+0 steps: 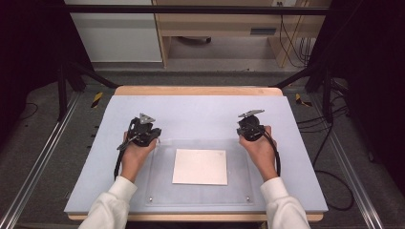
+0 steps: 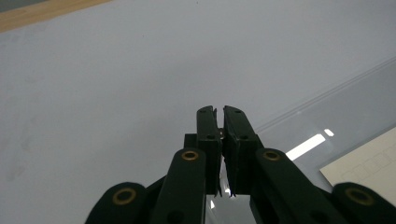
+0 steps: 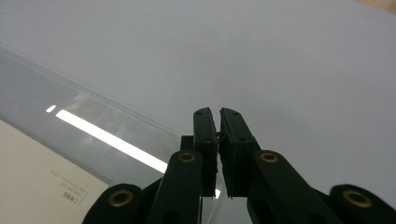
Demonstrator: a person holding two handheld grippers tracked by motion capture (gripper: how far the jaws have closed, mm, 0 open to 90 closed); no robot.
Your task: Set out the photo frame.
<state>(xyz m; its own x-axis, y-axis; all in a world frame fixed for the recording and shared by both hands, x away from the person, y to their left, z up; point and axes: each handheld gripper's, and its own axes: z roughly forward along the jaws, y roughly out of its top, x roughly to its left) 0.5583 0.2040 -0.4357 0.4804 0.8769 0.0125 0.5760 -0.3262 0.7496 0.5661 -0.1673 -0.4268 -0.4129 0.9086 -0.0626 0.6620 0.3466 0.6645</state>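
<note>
While both grippers, left point(image 1: 154, 134) and right point(image 1: 247, 130), had jaws pressed together on nothing, the paper sheet point(image 1: 200, 166) between them looked light, floppy; best pinched at an edge.

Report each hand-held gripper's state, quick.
Left hand-held gripper: closed, holding nothing.
Right hand-held gripper: closed, holding nothing.
</note>
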